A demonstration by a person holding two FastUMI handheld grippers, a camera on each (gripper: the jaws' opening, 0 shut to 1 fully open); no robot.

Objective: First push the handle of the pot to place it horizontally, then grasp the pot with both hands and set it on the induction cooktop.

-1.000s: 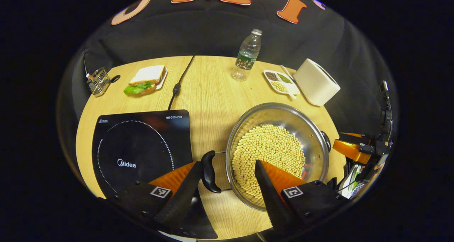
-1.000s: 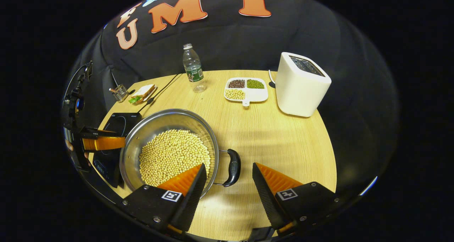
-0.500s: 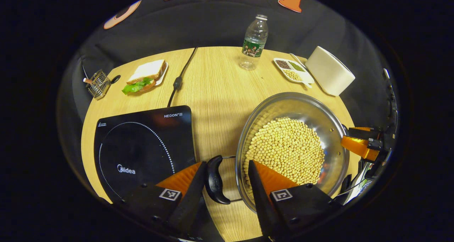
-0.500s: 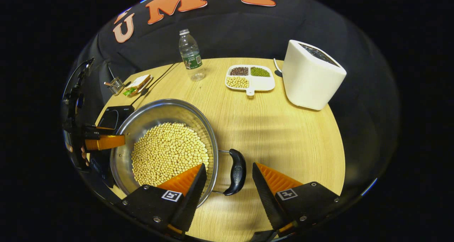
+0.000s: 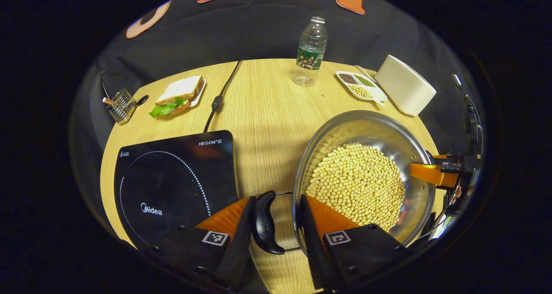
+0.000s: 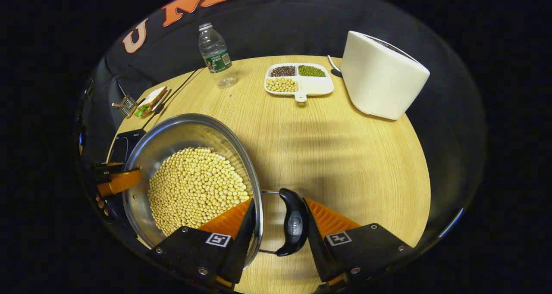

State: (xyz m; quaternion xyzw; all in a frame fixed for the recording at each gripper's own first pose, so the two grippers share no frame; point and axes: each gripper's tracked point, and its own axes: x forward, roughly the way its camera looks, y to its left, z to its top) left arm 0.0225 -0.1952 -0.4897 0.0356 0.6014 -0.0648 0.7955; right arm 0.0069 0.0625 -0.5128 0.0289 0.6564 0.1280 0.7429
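Observation:
A steel pot (image 5: 345,130) full of soybeans (image 5: 358,182) stands on the wooden table, right of the black induction cooktop (image 5: 168,182). My left gripper (image 5: 276,197) is shut across the pot's near black handle (image 5: 265,223), with one finger against the handle's outer side and the other inside the rim. In the right gripper view my right gripper (image 6: 278,200) clamps the opposite handle (image 6: 293,225) the same way, its inner finger over the beans in the pot (image 6: 185,132). Each view shows the other gripper's orange finger at the far rim (image 5: 431,173) (image 6: 118,179). The cooktop (image 6: 127,141) peeks out behind the pot.
At the back of the table stand a water bottle (image 5: 310,52), a divided dish of beans (image 6: 297,78) and a white toaster (image 6: 381,76). A sandwich plate (image 5: 179,93), a wire holder (image 5: 120,106) and the cooktop's cord (image 5: 217,100) lie at the back left.
Both grippers moved in toward the pot and their fingers narrowed, closing over each handle and the rim beside it. The pot now sits closer in both views.

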